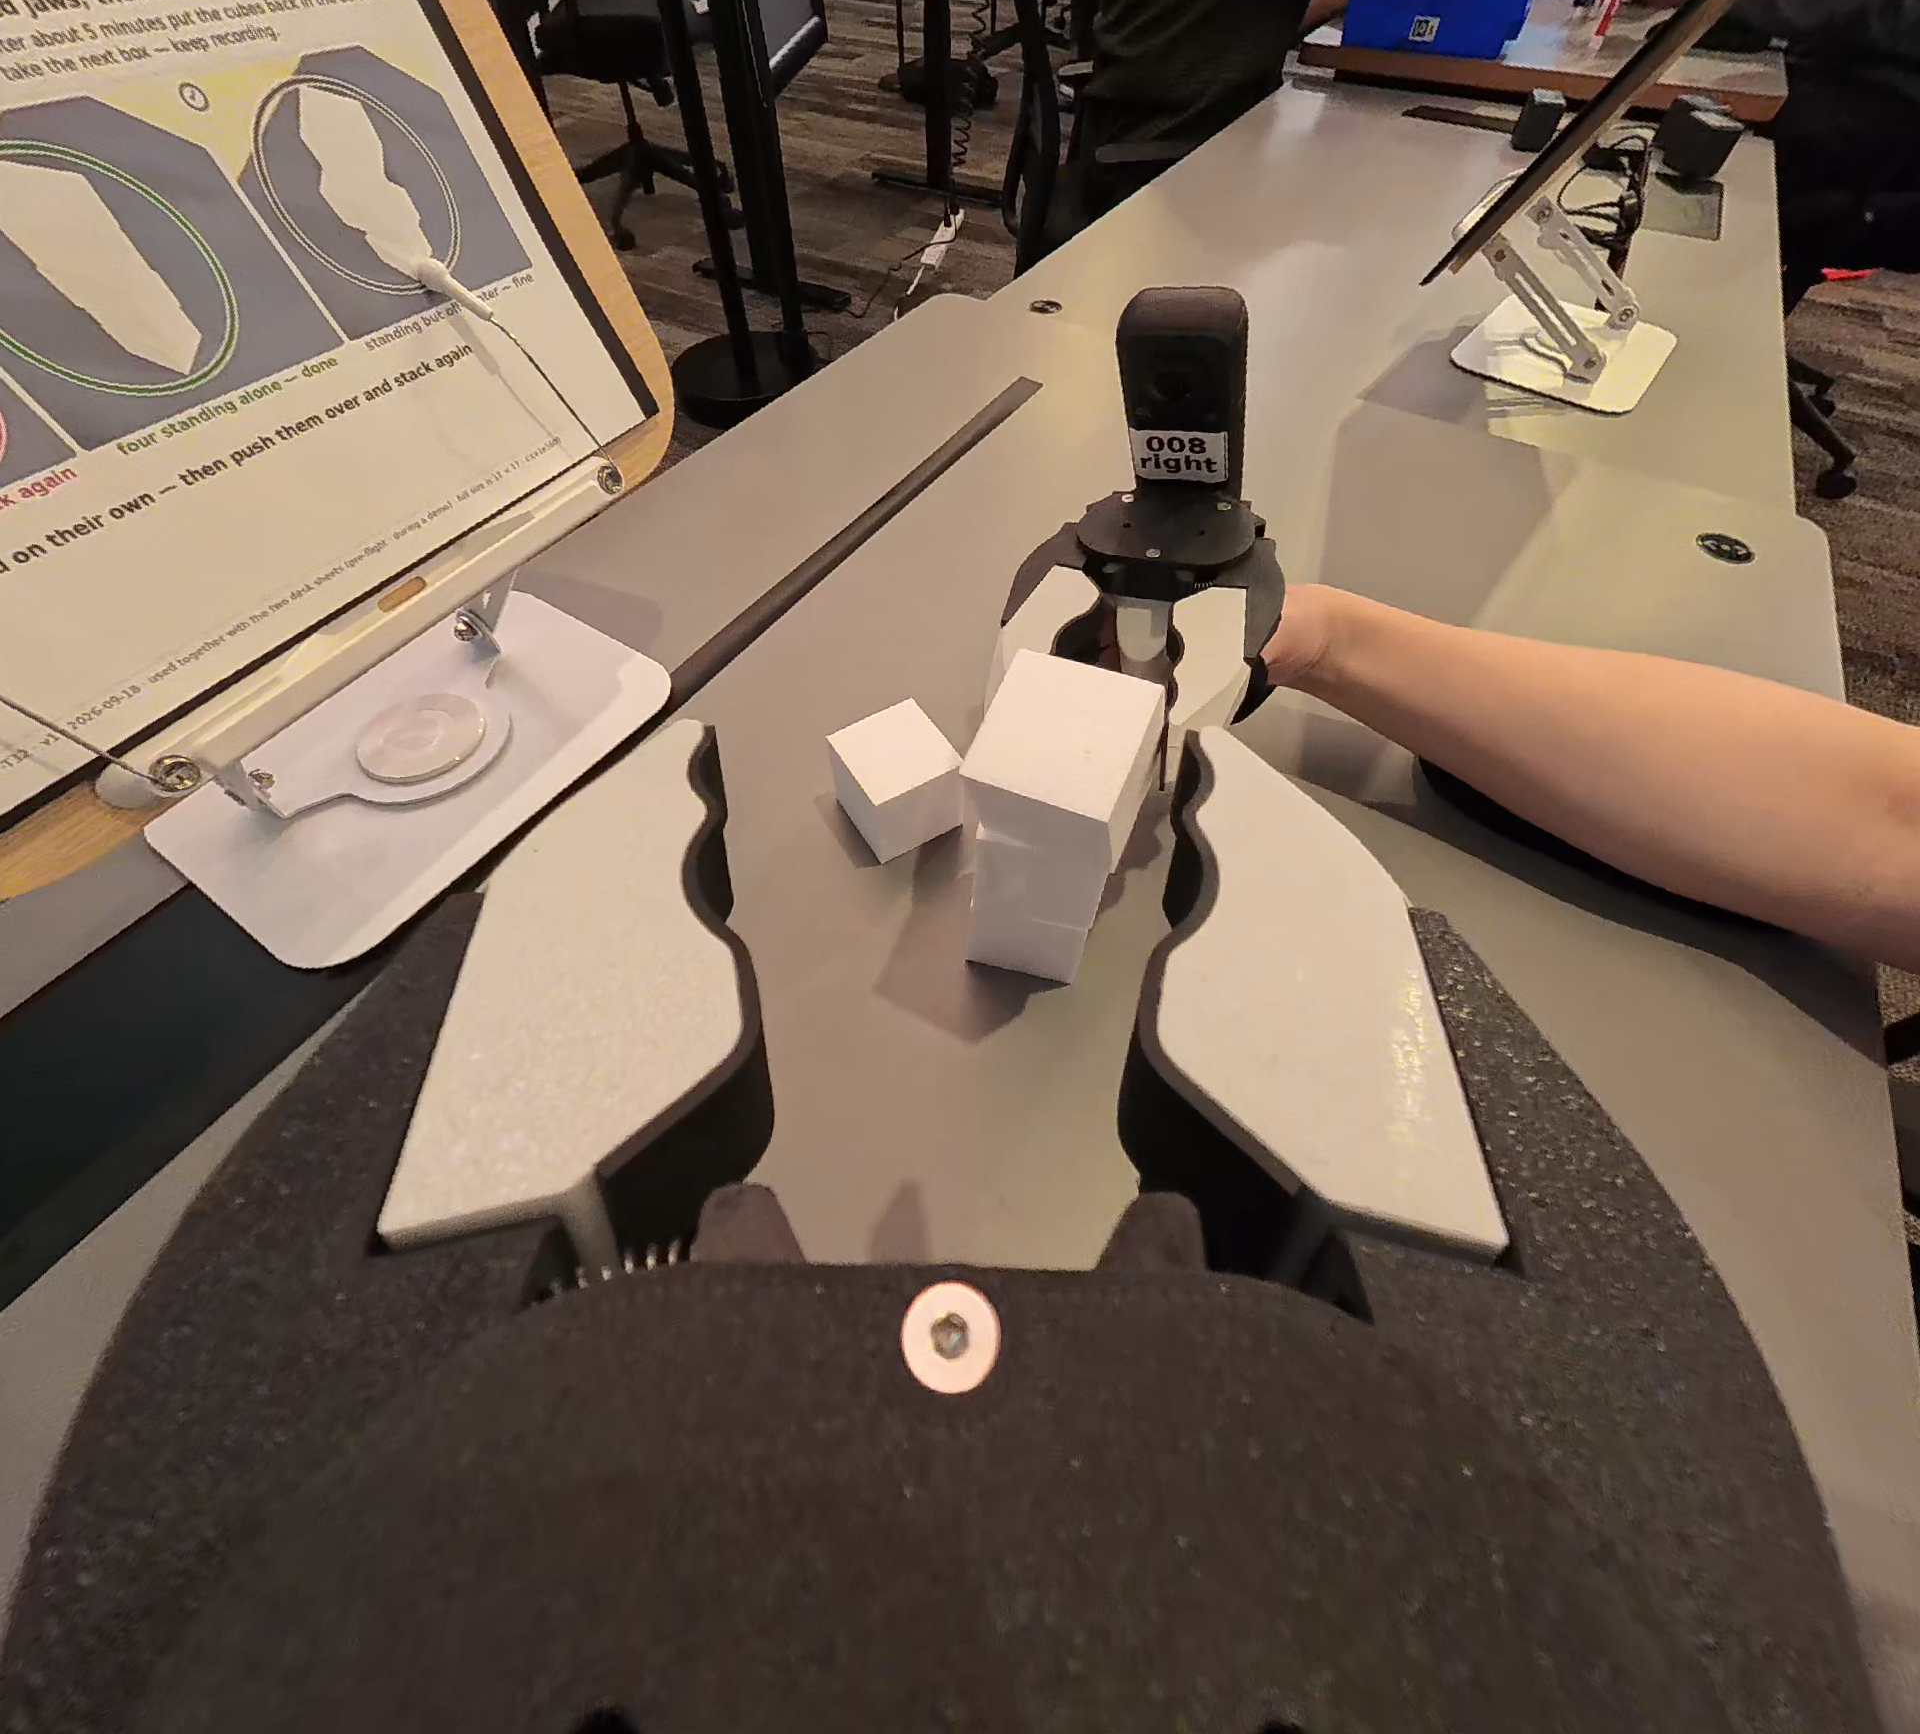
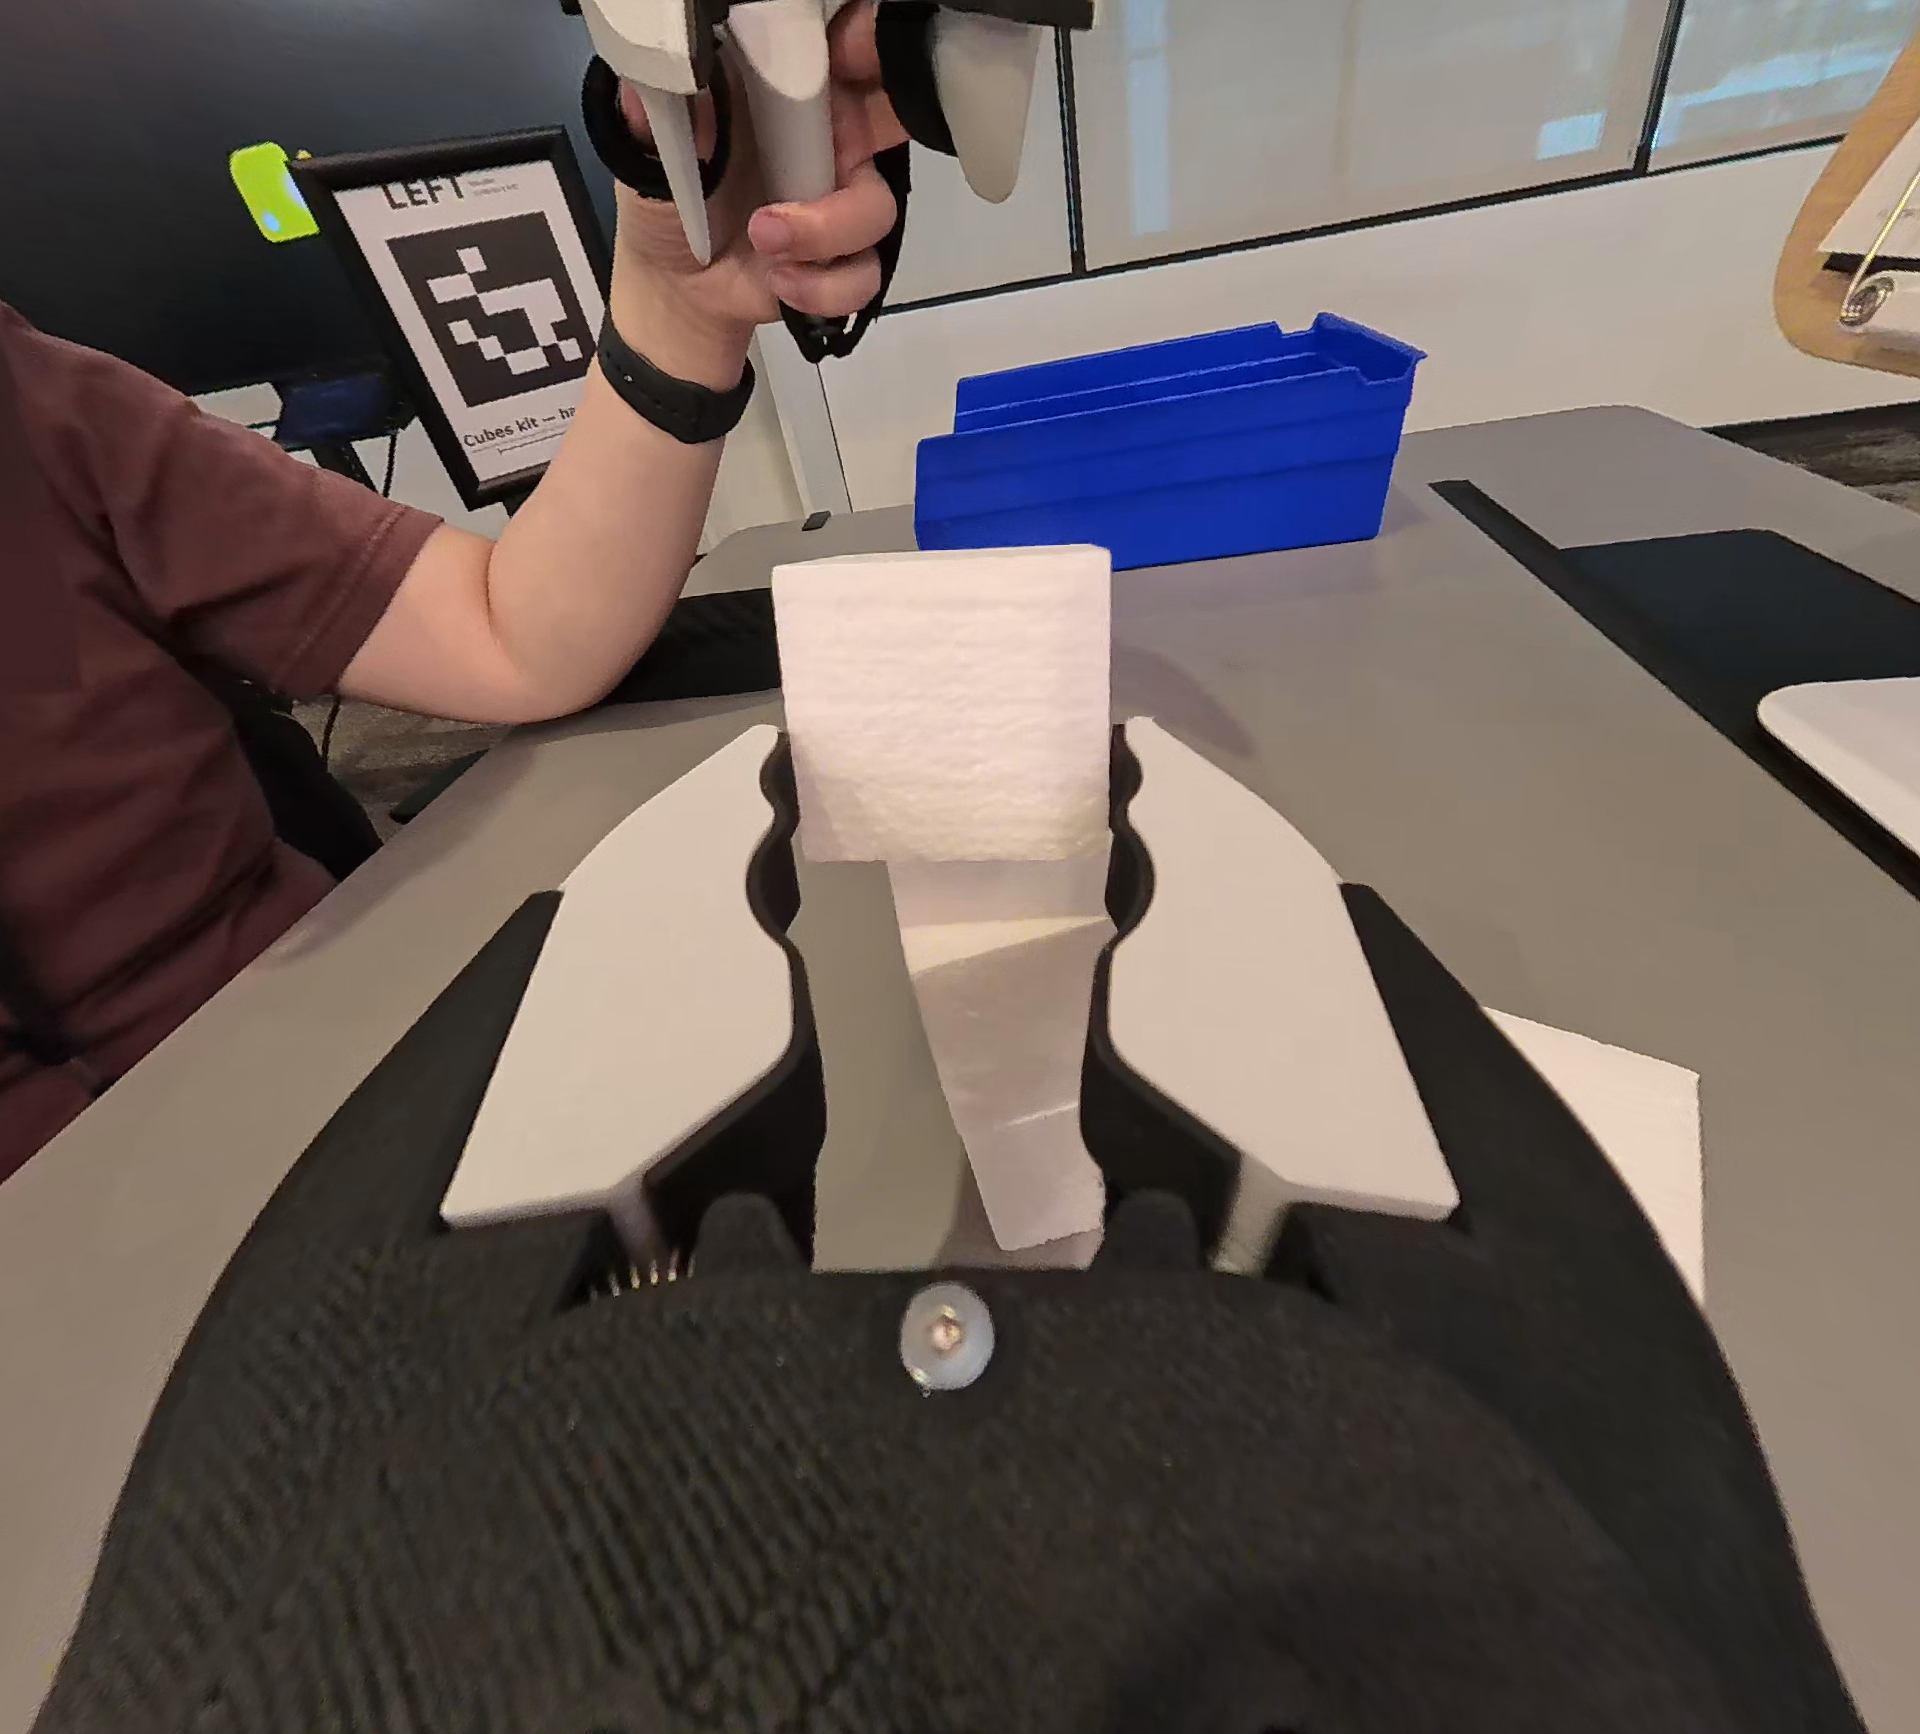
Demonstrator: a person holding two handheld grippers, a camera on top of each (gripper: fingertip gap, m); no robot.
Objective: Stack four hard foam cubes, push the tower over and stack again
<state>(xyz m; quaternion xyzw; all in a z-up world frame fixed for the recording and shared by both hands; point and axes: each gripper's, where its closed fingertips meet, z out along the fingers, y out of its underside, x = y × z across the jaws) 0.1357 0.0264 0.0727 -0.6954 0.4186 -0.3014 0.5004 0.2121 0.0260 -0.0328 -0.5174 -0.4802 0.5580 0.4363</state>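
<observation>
Three white foam cubes form a tower on the grey table [image 1: 831,604]. The top cube [image 1: 1060,770] sits offset on or just above the two lower cubes [image 1: 1023,915]; I cannot tell whether it rests on them. My right gripper [image 2: 951,749] is shut on this top cube [image 2: 940,708], with the lower cubes [image 2: 997,1061] showing between its fingers. It also shows in the left wrist view [image 1: 1127,656], behind the tower. A loose cube [image 1: 894,775] lies left of the tower and shows in the right wrist view [image 2: 1621,1154]. My left gripper [image 1: 951,770] is open and empty, held above and before the tower [image 2: 842,209].
An instruction board [image 1: 260,230] on a white stand base [image 1: 416,811] stands left of the cubes. A blue bin [image 2: 1164,458] sits at the table's far side, with a framed marker sign [image 2: 478,313] beside it. A second stand [image 1: 1558,334] is further along. People sit behind. Some 15 cm of space lies between my two pairs of fingers.
</observation>
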